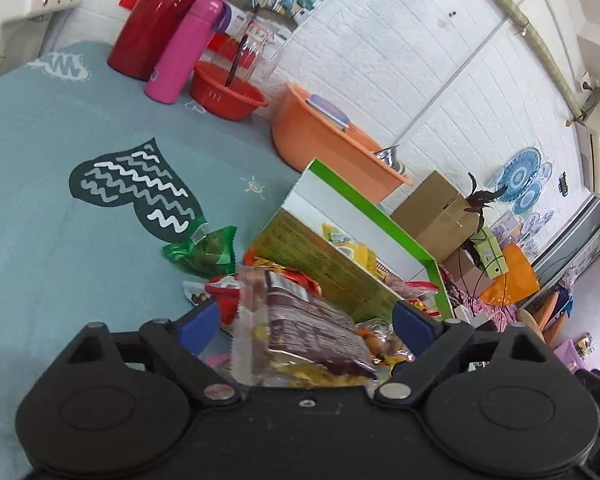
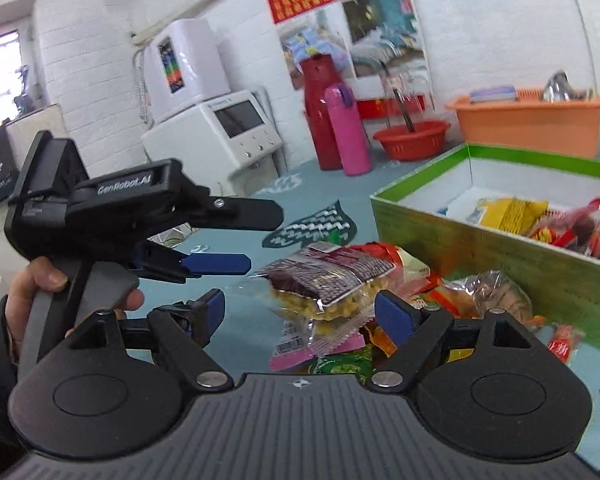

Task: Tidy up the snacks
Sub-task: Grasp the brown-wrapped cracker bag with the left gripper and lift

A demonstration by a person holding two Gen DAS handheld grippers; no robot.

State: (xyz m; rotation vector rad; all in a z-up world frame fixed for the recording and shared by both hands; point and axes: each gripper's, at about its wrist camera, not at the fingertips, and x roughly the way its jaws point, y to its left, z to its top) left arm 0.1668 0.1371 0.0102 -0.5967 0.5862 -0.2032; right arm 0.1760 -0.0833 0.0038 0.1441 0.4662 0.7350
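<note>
Beside the box: I see the snack bar atop the loose pile, just outside the green box's near wall.
Long axis: I read it running from the left gripper toward the box.
Left fingers: spread wide, empty.
Right gripper: wide open, empty, nearer, bar straight ahead between its fingers.

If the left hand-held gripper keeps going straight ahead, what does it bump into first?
Probably the clear snack packet with the dark label, lying between the left hand-held gripper's open fingers; the green box lies beyond.
</note>
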